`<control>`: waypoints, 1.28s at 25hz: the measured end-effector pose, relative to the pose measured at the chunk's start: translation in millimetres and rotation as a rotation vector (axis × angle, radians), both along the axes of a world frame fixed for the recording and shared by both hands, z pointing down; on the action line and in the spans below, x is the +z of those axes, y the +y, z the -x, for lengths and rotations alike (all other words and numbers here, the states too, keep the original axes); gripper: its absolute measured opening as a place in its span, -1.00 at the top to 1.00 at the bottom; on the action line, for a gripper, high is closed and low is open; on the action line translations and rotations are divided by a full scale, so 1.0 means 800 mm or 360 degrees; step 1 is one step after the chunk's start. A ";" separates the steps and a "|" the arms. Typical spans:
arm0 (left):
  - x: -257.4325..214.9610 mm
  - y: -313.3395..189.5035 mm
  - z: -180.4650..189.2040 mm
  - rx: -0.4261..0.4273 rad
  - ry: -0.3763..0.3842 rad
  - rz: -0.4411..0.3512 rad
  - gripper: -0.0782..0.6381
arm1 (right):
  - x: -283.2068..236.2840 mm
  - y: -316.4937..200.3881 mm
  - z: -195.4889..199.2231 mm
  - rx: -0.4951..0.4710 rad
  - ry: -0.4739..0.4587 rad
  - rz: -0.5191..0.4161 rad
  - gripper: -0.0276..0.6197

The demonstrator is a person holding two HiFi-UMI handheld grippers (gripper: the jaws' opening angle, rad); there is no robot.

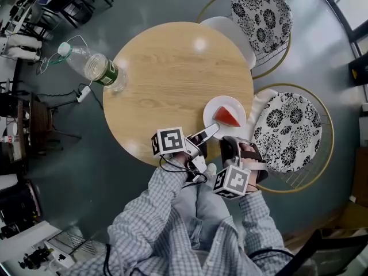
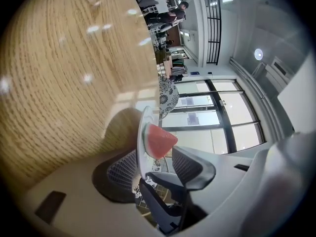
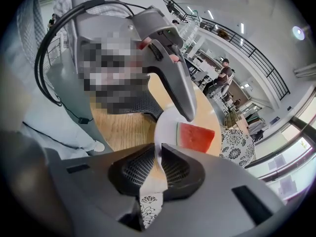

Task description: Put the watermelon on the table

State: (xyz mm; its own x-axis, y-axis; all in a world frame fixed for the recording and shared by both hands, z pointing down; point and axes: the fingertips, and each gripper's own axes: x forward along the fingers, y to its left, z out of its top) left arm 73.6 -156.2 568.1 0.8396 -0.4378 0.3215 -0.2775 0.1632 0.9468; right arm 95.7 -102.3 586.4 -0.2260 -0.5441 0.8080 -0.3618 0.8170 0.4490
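Note:
A red wedge of watermelon [image 1: 227, 117] lies on a small white plate [image 1: 215, 105] at the near right edge of the round wooden table [image 1: 167, 79]. My right gripper [image 1: 240, 148] is shut on the plate's near rim [image 3: 165, 127]; its pads pinch the rim just below the watermelon [image 3: 196, 136]. My left gripper [image 1: 210, 132] reaches the plate from the left. Its jaws stand open with the plate's rim [image 2: 144, 132] between them, the pads apart from it. The watermelon [image 2: 159, 141] shows just beyond them.
A clear plastic bottle [image 1: 95, 66] with a green label lies on its side at the table's far left edge. Two chairs with black-and-white floral seats [image 1: 261, 16] [image 1: 293, 131] stand to the right of the table. Grey floor surrounds it.

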 end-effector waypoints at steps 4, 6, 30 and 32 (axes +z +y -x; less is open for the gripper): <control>-0.003 0.008 0.005 -0.0011 0.0017 0.0011 0.20 | 0.003 -0.003 0.000 0.0031 0.0007 -0.0001 0.77; -0.006 0.014 0.012 -0.0028 0.0014 -0.0001 0.20 | 0.005 -0.005 0.001 0.0032 0.0008 0.0008 0.77; -0.071 0.054 0.082 -0.0215 0.0267 -0.0116 0.59 | -0.030 -0.023 -0.009 0.0605 -0.0865 0.0200 0.59; -0.079 0.056 0.082 -0.0209 0.0264 -0.0134 0.68 | -0.054 -0.030 -0.014 0.0702 -0.1026 0.0125 0.59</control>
State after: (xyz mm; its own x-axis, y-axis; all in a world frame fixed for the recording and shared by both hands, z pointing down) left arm 8.2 -111.7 505.0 0.8121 -0.5660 0.1418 -0.0987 0.1061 0.9894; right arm 106.8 -126.2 543.4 -0.4399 -0.6395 0.6305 -0.8298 0.5579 -0.0132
